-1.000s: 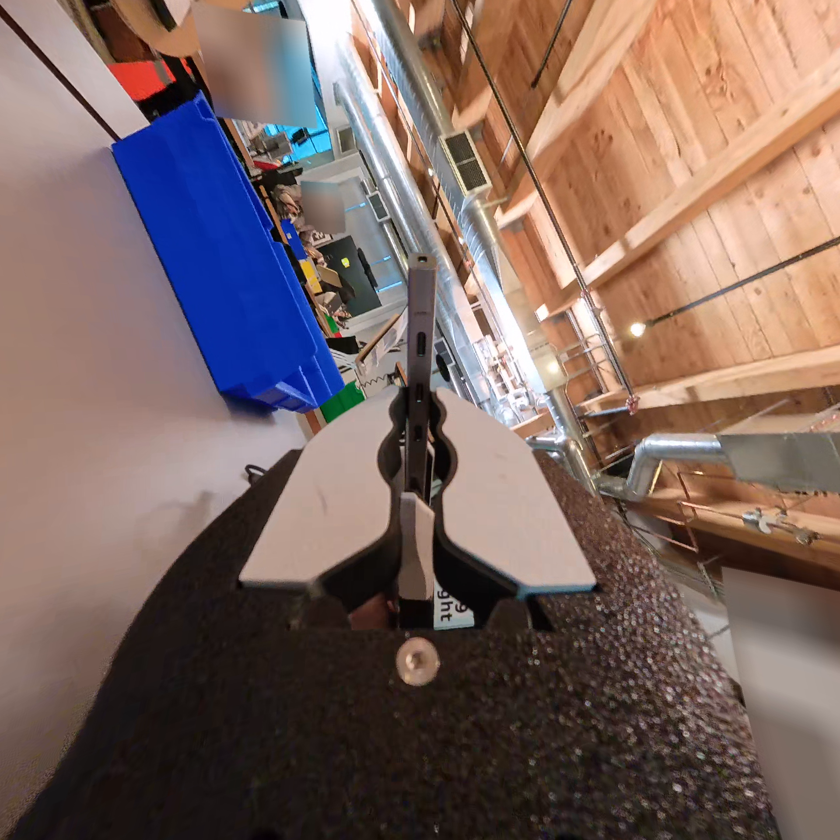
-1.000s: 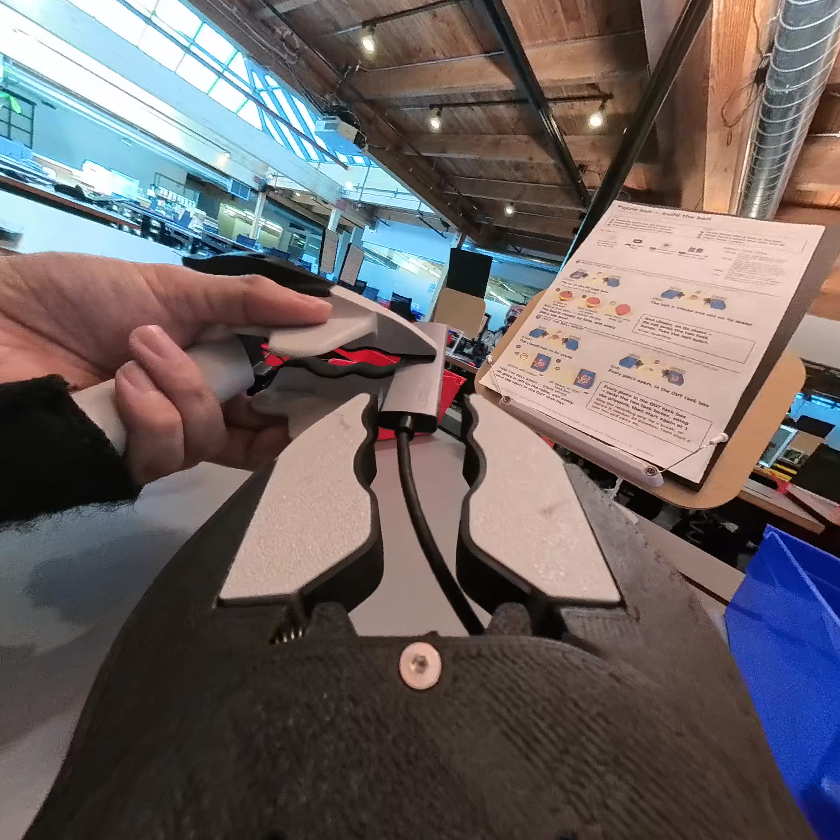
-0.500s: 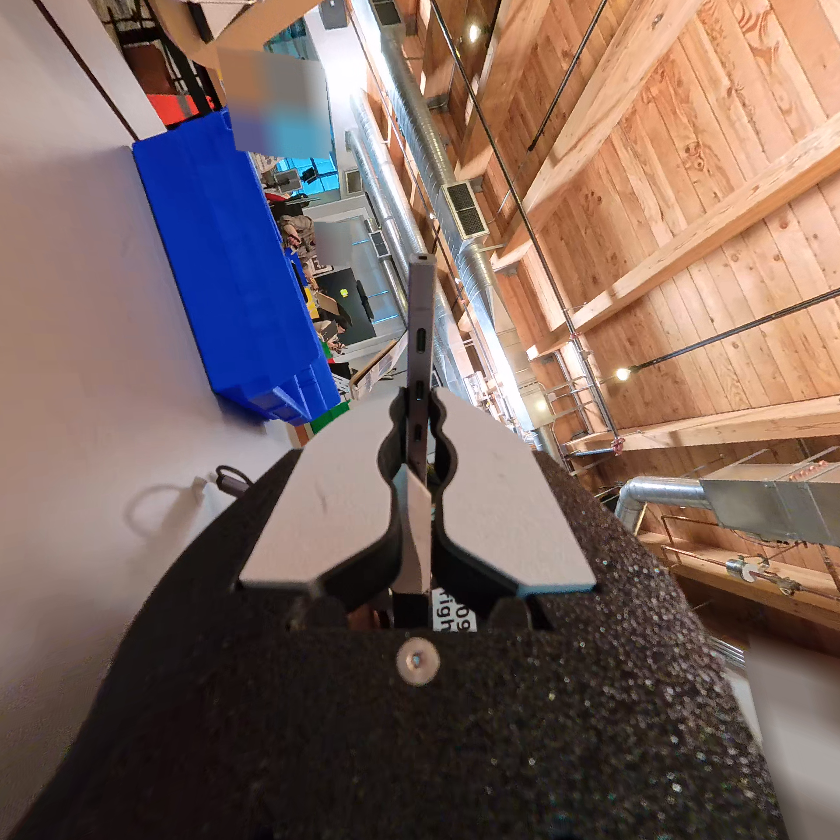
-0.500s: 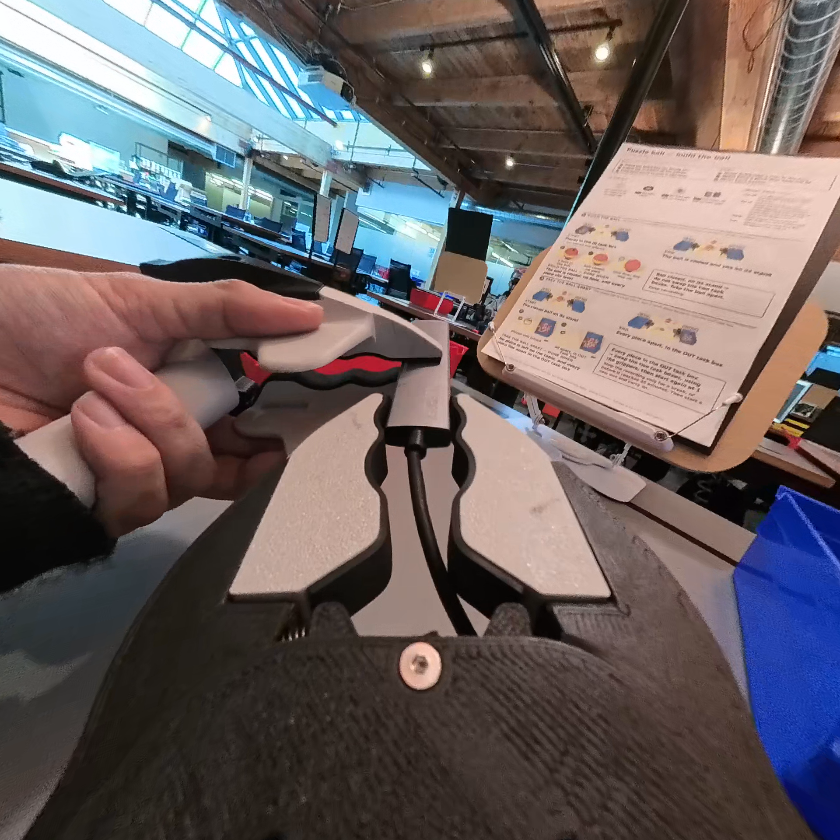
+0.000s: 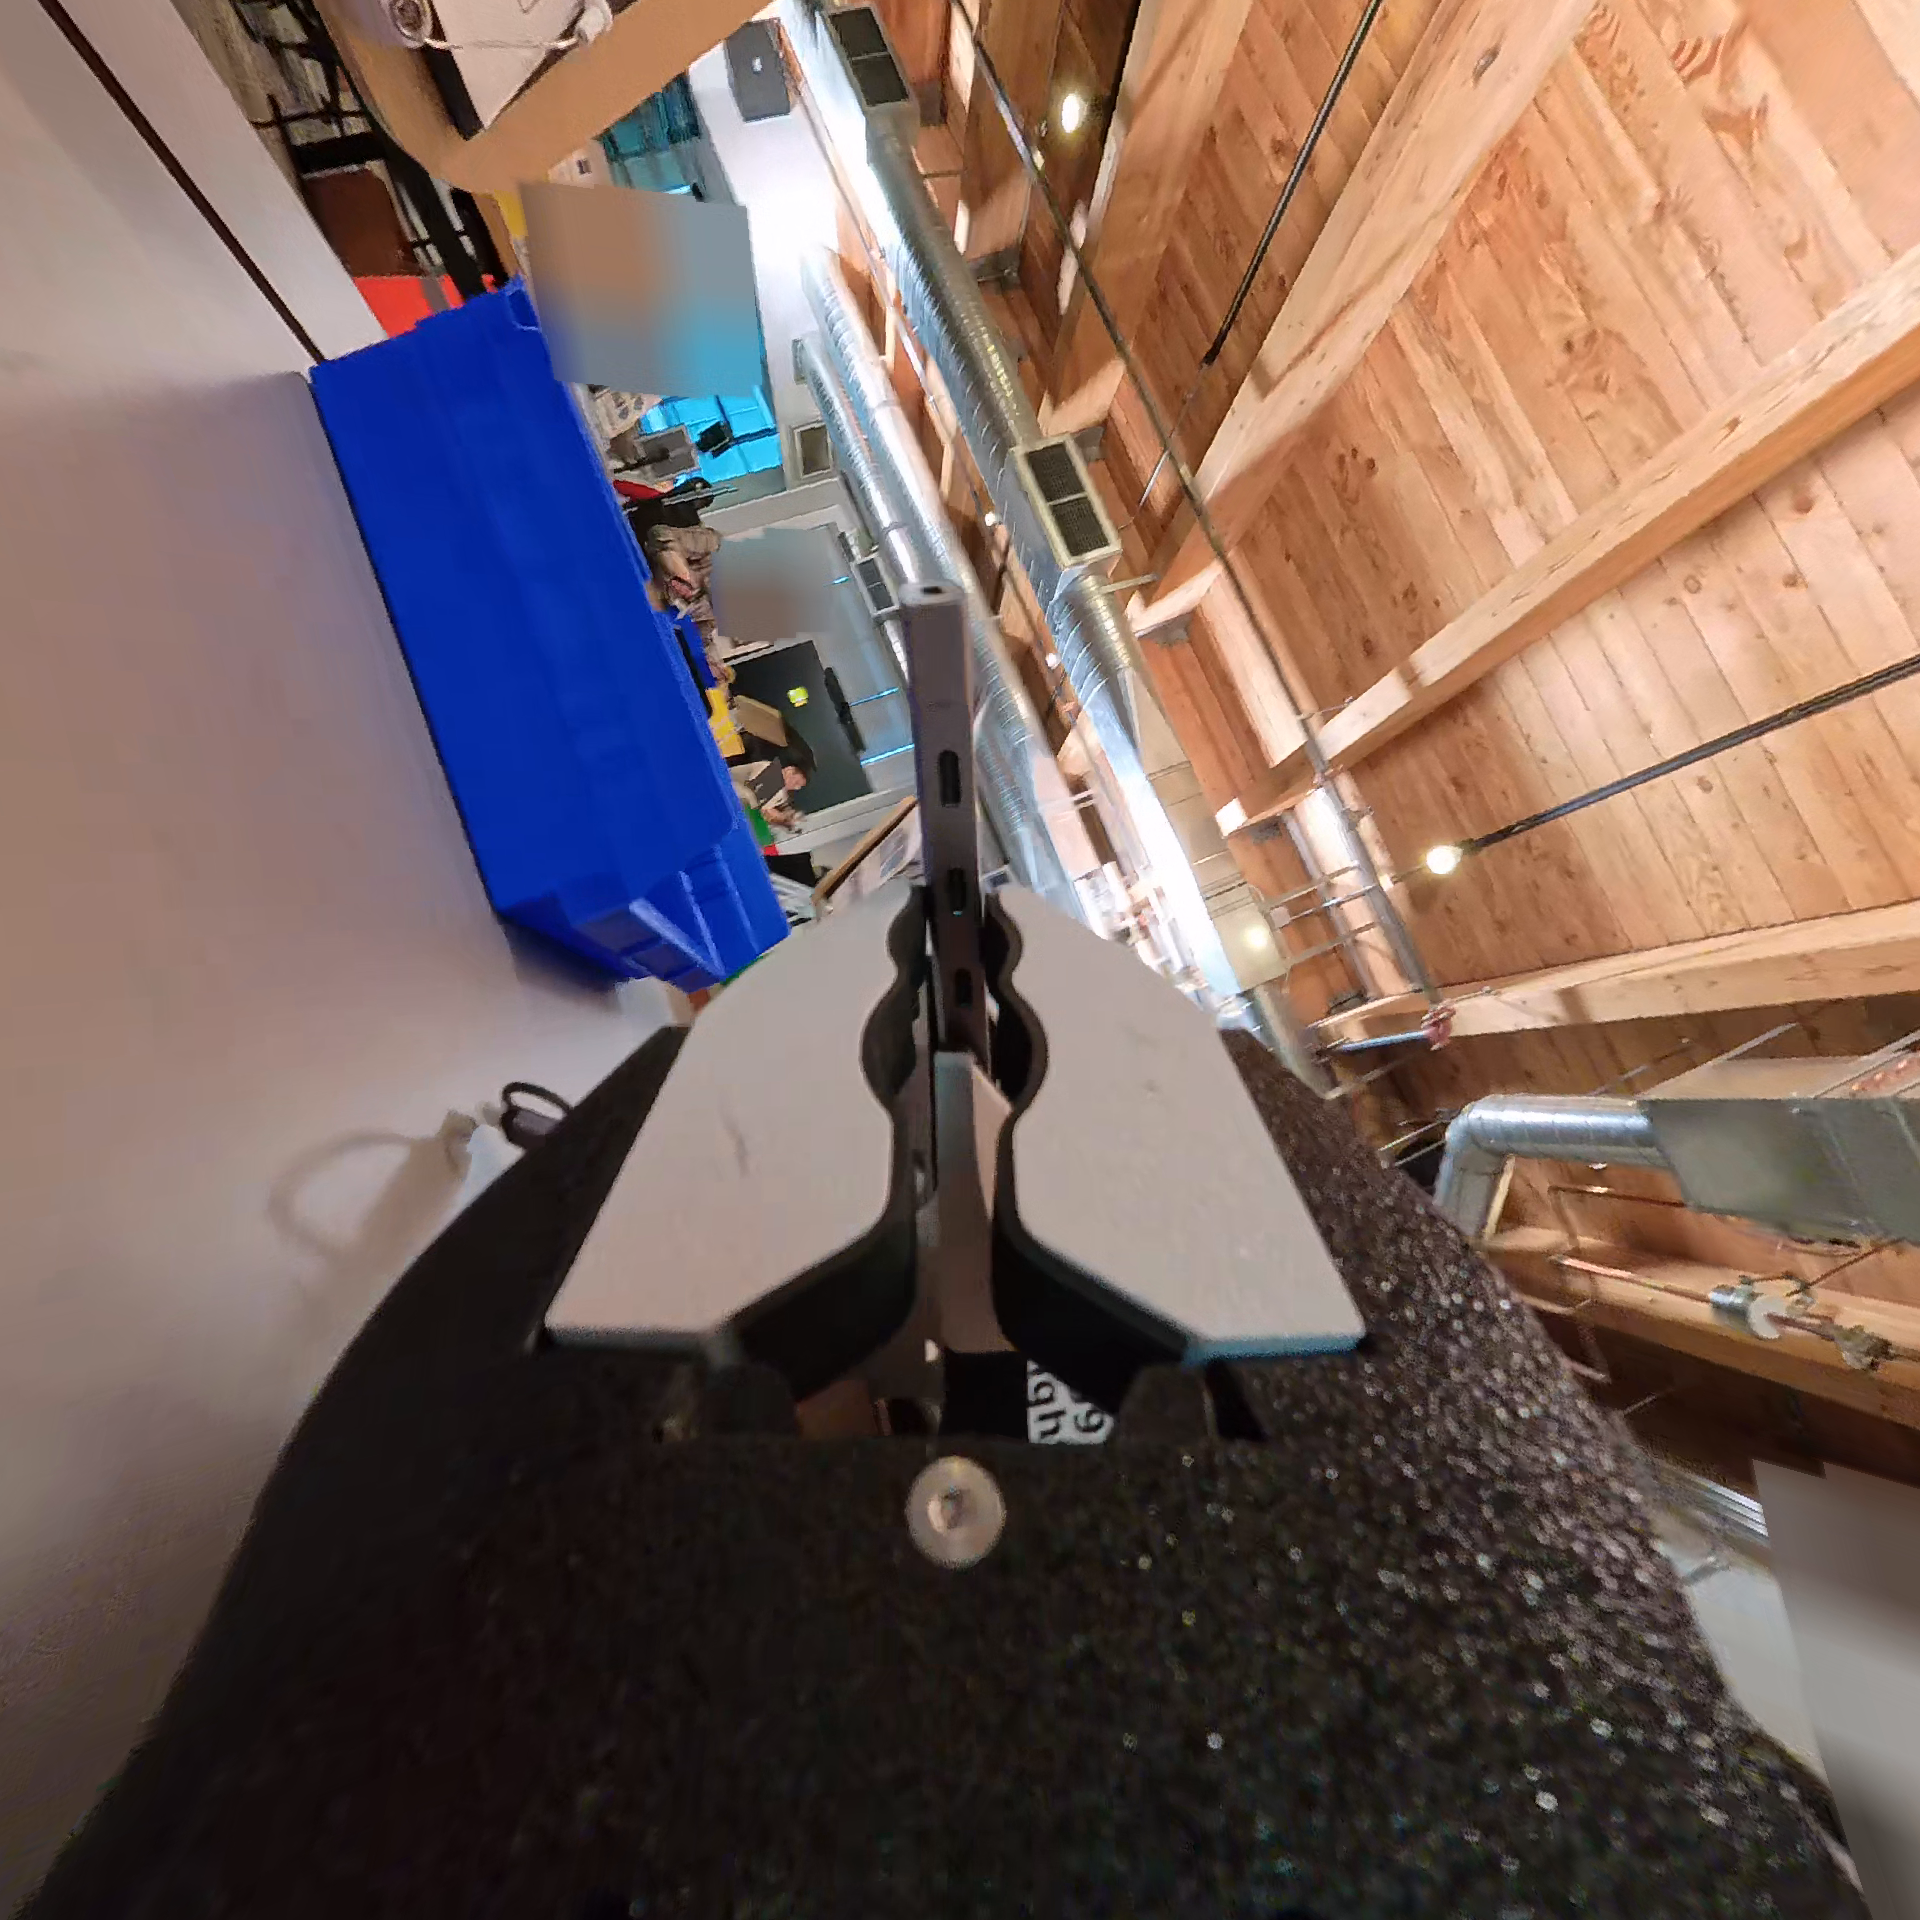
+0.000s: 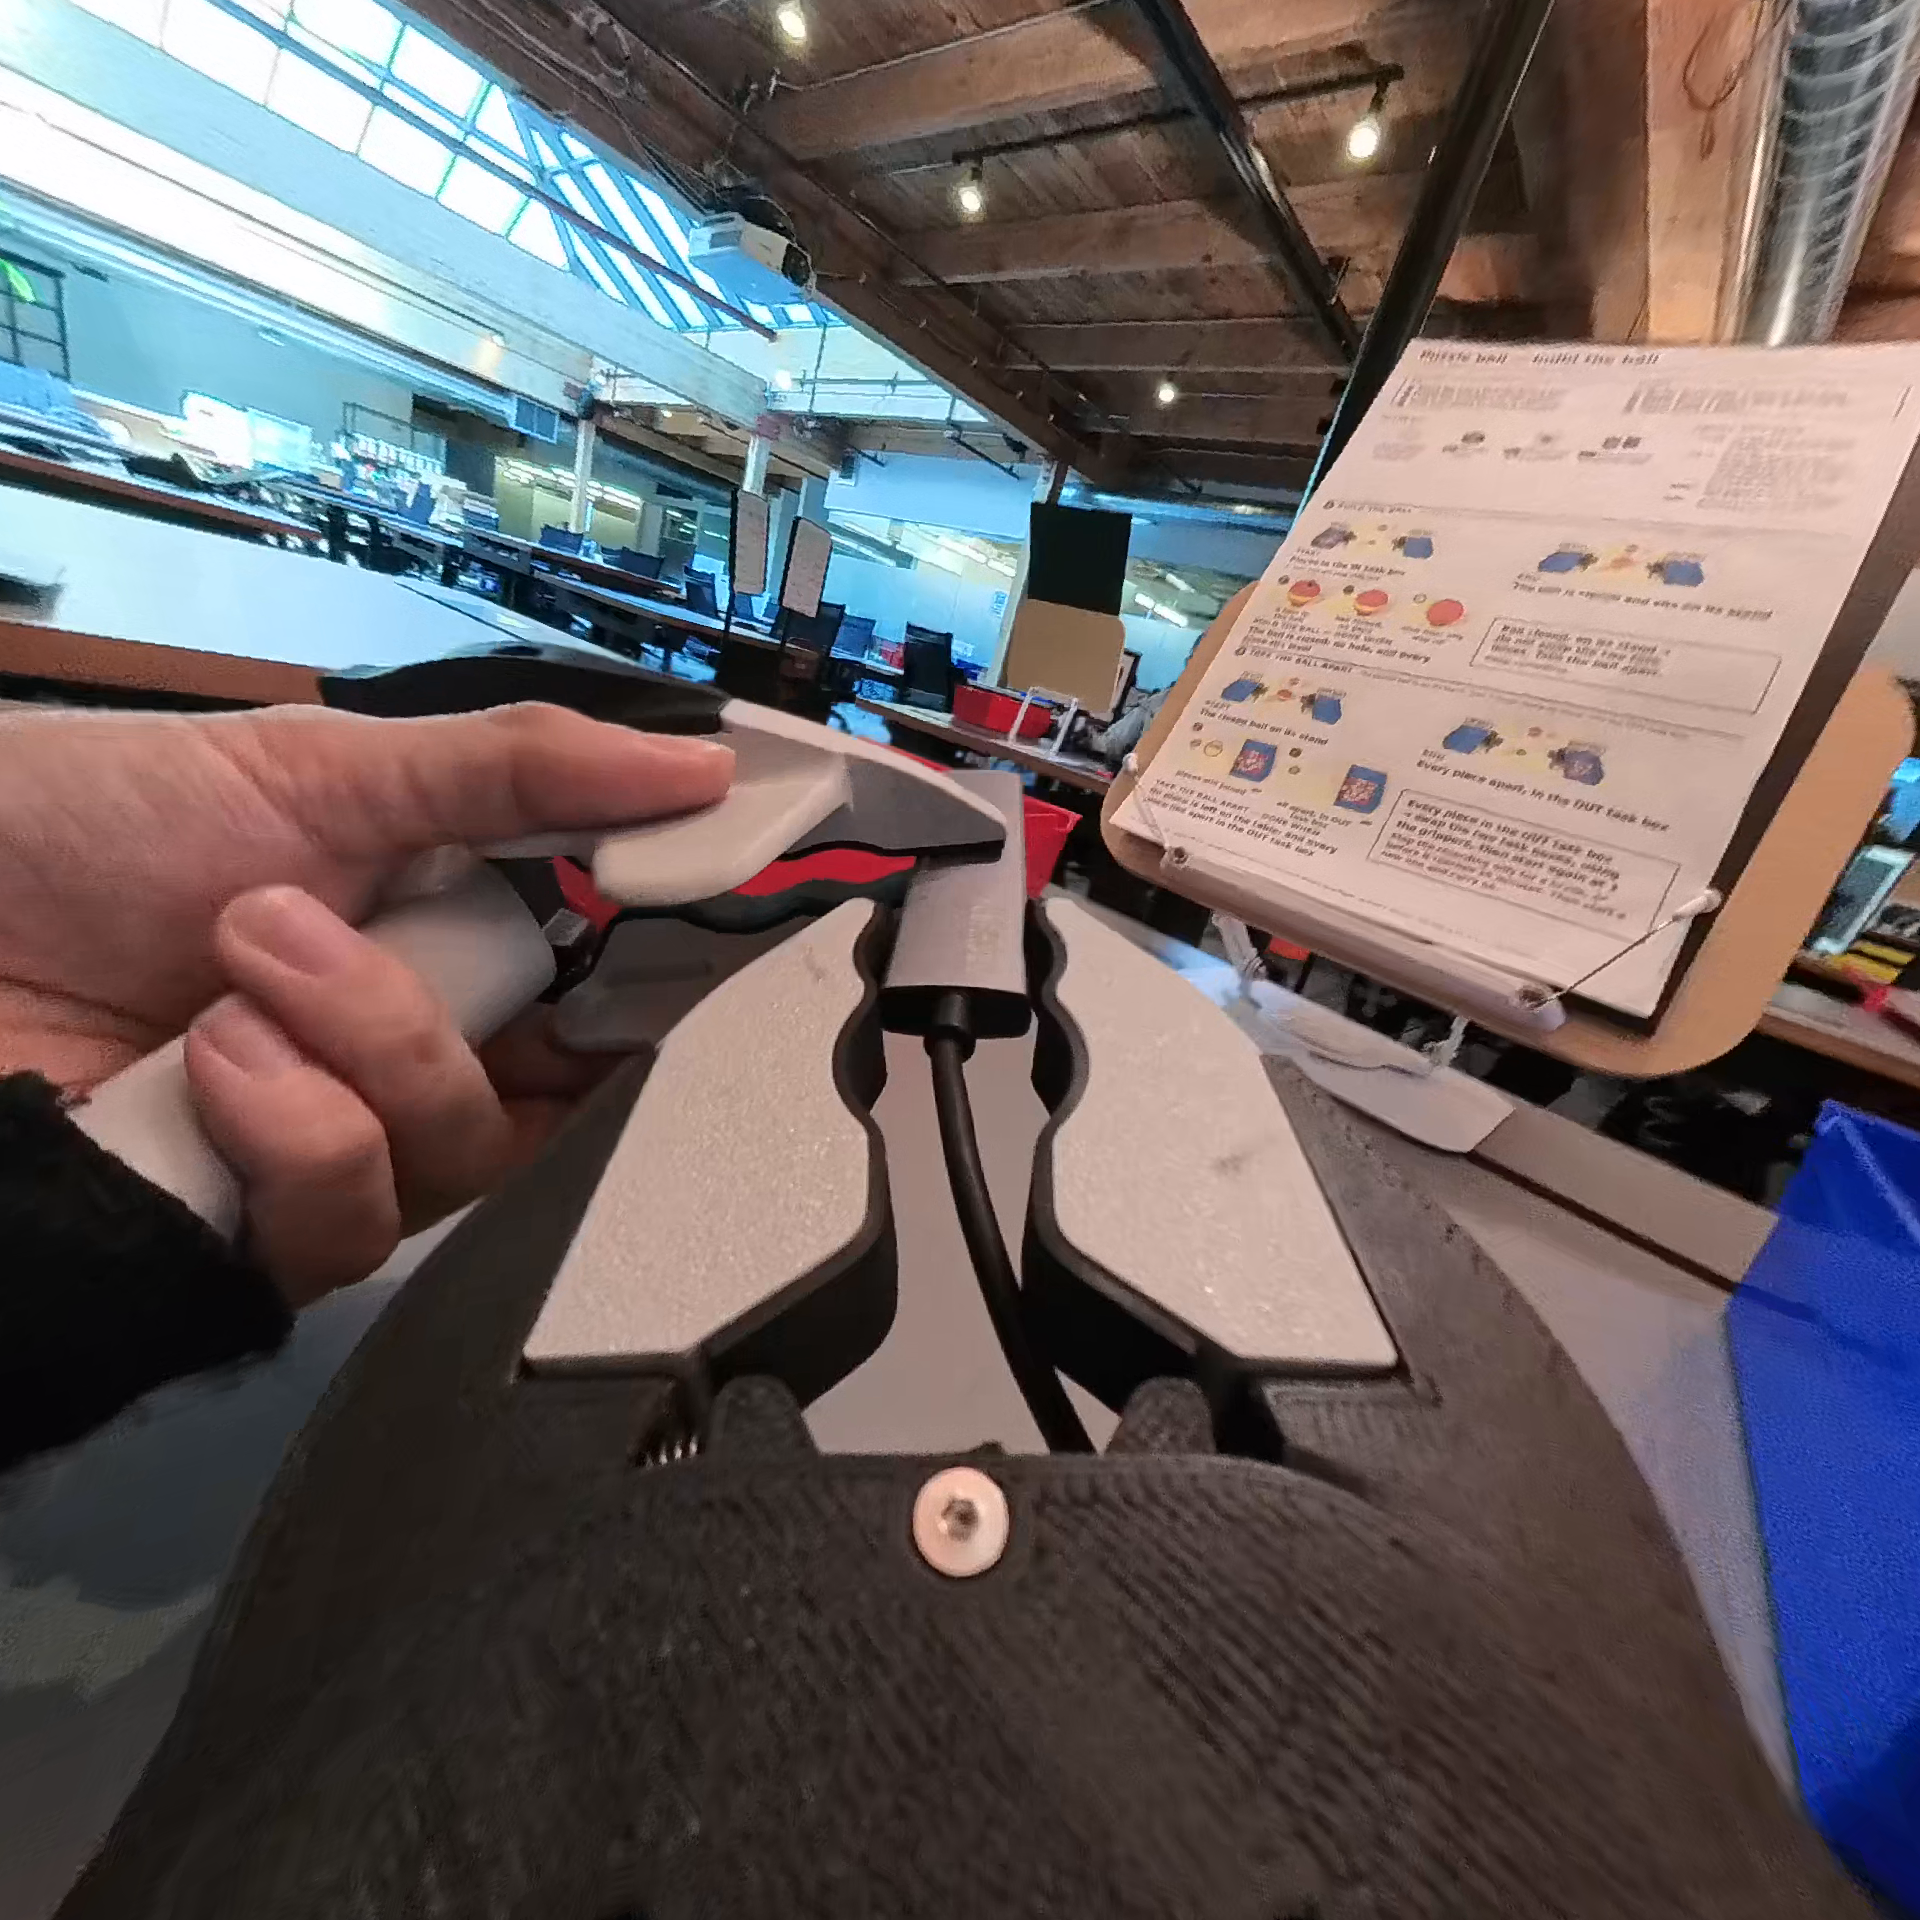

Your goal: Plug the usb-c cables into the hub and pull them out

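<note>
1. Between the pale fingers of the left gripper (image 5: 954, 925) the grey hub (image 5: 943, 748) stands clamped edge-on, its slim side with a row of small ports facing the camera and its far end poking out beyond the fingertips; the jaws are closed tight on its lower part.
2. Off to the left on the white table (image 5: 156, 779) lies a loop of white cable (image 5: 343, 1174) with a dark connector beside it, and a blue bin (image 5: 540, 665) sits farther back.
3. From the right wrist view, the right gripper (image 6: 956, 935) has its jaws narrowly parted around the hub (image 6: 961, 925), whose black cable (image 6: 977, 1195) runs back between the fingers; whether the pads actually touch the hub I cannot tell.
4. A person's hand (image 6: 260, 935) grips the left gripper (image 6: 831, 821) there, which pinches the hub from the side.
5. Behind, a printed sheet (image 6: 1538, 675) leans on a wooden stand; a blue bin (image 6: 1839, 1455) fills the right edge.
</note>
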Demonstrator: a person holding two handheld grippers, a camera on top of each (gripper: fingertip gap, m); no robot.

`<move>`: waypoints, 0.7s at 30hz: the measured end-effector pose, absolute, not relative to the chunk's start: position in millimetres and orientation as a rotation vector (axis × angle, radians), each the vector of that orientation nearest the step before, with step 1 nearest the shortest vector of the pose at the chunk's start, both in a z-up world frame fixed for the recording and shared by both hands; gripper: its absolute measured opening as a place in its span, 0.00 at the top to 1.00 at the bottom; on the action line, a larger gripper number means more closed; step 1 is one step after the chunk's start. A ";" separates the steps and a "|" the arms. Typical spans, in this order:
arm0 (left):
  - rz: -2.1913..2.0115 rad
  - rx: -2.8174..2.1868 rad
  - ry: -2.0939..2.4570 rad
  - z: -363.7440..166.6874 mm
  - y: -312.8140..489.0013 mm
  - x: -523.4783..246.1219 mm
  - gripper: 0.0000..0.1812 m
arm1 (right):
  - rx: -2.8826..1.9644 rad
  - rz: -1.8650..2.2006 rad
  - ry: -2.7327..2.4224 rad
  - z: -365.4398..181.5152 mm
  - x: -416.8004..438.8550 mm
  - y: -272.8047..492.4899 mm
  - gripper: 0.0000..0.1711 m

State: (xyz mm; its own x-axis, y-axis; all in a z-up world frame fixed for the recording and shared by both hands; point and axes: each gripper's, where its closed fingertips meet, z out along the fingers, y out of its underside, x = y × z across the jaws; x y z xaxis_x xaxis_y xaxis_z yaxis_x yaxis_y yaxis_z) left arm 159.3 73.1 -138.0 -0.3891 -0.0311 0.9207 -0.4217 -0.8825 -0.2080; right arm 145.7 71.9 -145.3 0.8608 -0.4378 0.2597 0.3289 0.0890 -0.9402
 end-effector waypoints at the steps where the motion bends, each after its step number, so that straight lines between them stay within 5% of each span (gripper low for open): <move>1: 2.355 1.596 -0.652 -140.0 75.5 160.3 0.94 | -1.378 -0.547 0.117 -146.6 147.3 72.1 0.86; 11: 2.467 2.179 -1.651 -131.0 168.3 156.1 0.88 | -1.347 -0.413 0.347 -150.1 183.7 48.3 0.86; 16: 1.924 2.411 -2.401 -130.4 218.7 131.5 0.84 | -1.391 -0.502 0.412 -158.1 198.0 40.6 0.86; 21: 1.243 2.615 -2.630 -143.1 296.6 93.7 0.84 | -1.432 -0.545 0.382 -161.2 195.3 46.5 0.86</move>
